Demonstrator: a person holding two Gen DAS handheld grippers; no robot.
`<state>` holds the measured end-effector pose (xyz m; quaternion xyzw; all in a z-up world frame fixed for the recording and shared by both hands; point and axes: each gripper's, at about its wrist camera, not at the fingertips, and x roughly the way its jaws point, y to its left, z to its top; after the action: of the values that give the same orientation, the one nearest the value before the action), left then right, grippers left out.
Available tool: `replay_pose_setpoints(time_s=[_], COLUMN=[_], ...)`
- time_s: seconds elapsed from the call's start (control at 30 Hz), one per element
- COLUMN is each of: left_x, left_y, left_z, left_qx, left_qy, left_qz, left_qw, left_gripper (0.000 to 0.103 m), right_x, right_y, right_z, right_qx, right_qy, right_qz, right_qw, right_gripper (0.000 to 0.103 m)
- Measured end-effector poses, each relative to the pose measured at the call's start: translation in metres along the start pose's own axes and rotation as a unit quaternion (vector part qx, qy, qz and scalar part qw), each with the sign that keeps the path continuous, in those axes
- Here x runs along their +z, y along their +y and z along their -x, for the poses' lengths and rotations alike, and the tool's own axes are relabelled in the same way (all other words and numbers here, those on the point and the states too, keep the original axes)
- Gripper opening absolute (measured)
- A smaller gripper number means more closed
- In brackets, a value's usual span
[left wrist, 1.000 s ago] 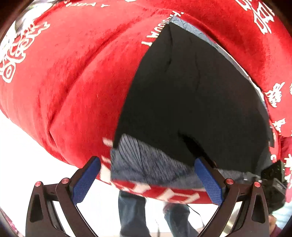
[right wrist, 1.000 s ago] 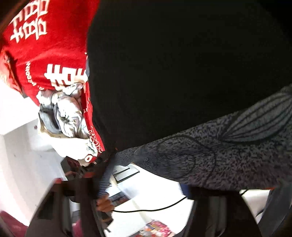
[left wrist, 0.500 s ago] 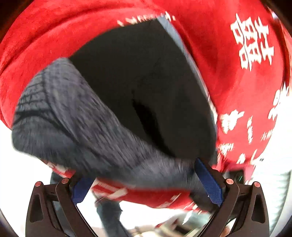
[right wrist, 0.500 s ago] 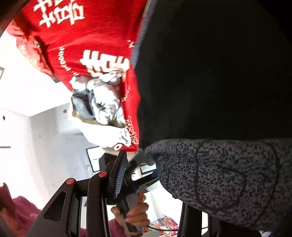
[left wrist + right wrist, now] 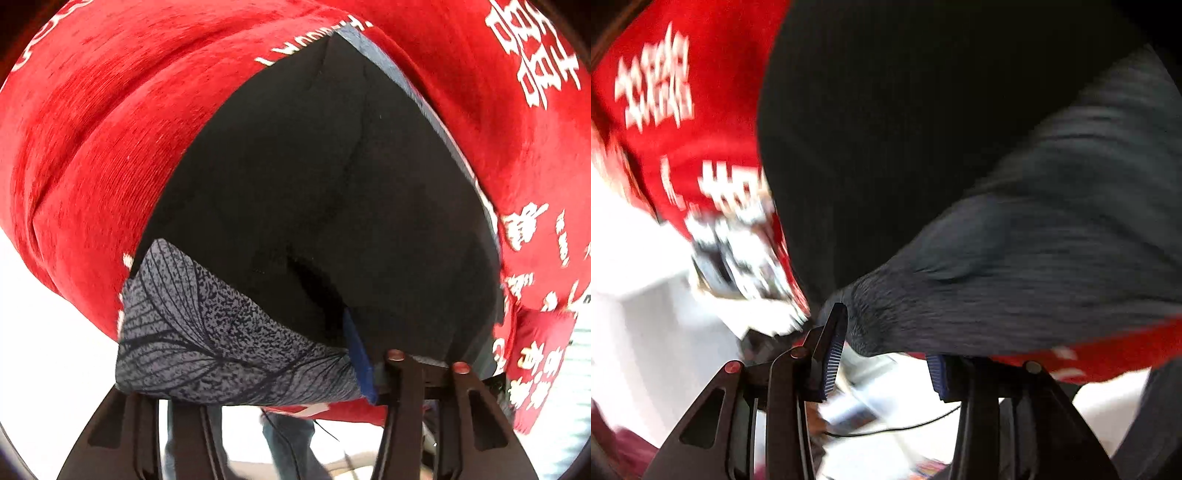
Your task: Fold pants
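In the left wrist view the pants (image 5: 325, 192) lie on a red cloth (image 5: 110, 140), a black panel filling the middle of the frame with its long axis running from the lower centre up to a narrow end near the top centre, and a gray leaf-patterned band (image 5: 221, 339) across the lower left. The left gripper (image 5: 258, 376) is clamped on that gray band at the bottom of the frame. In the blurred right wrist view the right gripper (image 5: 882, 354) stands with its jaws moderately apart, the gray fabric just above them, gripping nothing.
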<state>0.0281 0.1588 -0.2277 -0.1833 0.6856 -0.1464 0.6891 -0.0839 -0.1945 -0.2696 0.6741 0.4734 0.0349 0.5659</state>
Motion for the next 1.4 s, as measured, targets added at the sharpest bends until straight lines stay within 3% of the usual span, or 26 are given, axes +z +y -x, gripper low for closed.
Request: replay_pose_setpoints(time_s=[0.07, 0.1, 0.13, 0.27, 0.5, 0.7, 0.83, 0.97, 1.07, 1.13, 1.2, 1.27, 1.3, 1.33, 1.37, 1.4], left_x=[0.001, 0.004, 0.005, 0.014, 0.037, 0.095, 0.151, 0.209, 0.233, 0.241, 0.243, 0.242, 0.24, 0.238, 0.234, 0.23], left_y=[0.002, 0.002, 0.002, -0.012, -0.052, -0.104, -0.129, -0.136, -0.127, -0.124, -0.123, -0.125, -0.128, -0.129, -0.132, -0.137], left_z=[0.002, 0.004, 0.007, 0.025, 0.068, 0.079, 0.059, 0.007, -0.038, -0.048, -0.034, -0.013, 0.001, 0.01, 0.017, 0.019], left_qx=[-0.004, -0.009, -0.009, -0.01, -0.038, -0.042, -0.019, 0.034, 0.072, 0.078, 0.065, 0.081, 0.103, 0.118, 0.131, 0.139], left_qy=[0.012, 0.017, 0.021, 0.03, 0.008, -0.057, -0.105, -0.122, -0.104, -0.101, -0.099, -0.118, -0.128, -0.135, -0.145, -0.146], left_qz=[-0.009, -0.012, -0.016, -0.047, -0.09, -0.119, -0.108, -0.076, -0.044, -0.027, -0.019, -0.034, -0.047, -0.055, -0.066, -0.086], left_qw=[0.9999, 0.9997, 0.9996, 0.9984, 0.9952, 0.9903, 0.9884, 0.9891, 0.991, 0.9915, 0.9928, 0.9891, 0.9853, 0.9822, 0.9785, 0.9756], left_gripper=[0.032, 0.03, 0.025, 0.024, 0.024, 0.024, 0.025, 0.029, 0.03, 0.03, 0.03, 0.032, 0.038, 0.059, 0.065, 0.065], right_x=[0.003, 0.003, 0.002, -0.007, 0.004, 0.057, 0.125, 0.199, 0.242, 0.264, 0.269, 0.266, 0.262, 0.255, 0.248, 0.238], right_y=[-0.007, -0.008, -0.005, 0.031, 0.113, 0.184, 0.216, 0.235, 0.214, 0.191, 0.182, 0.191, 0.196, 0.206, 0.215, 0.227], right_z=[0.006, 0.008, 0.011, 0.021, 0.038, 0.034, 0.018, -0.027, -0.058, -0.08, -0.084, -0.083, -0.079, -0.075, -0.071, -0.064], right_qx=[0.021, 0.023, 0.012, -0.04, -0.056, -0.064, -0.071, -0.097, -0.134, -0.162, -0.144, -0.139, -0.141, -0.143, -0.141, -0.14], right_qy=[-0.021, -0.03, -0.036, -0.043, -0.051, -0.025, 0.012, 0.038, 0.05, 0.062, 0.06, 0.064, 0.065, 0.069, 0.071, 0.069], right_qz=[-0.037, -0.048, -0.051, 0.014, 0.095, 0.173, 0.208, 0.214, 0.183, 0.162, 0.146, 0.157, 0.168, 0.185, 0.203, 0.233], right_qw=[0.999, 0.998, 0.998, 0.998, 0.993, 0.983, 0.975, 0.971, 0.973, 0.971, 0.977, 0.976, 0.974, 0.97, 0.966, 0.96], right_gripper=[0.031, 0.007, 0.007, 0.006, 0.006, 0.007, 0.007, 0.011, 0.012, 0.013, 0.014, 0.028, 0.045, 0.05, 0.05, 0.05])
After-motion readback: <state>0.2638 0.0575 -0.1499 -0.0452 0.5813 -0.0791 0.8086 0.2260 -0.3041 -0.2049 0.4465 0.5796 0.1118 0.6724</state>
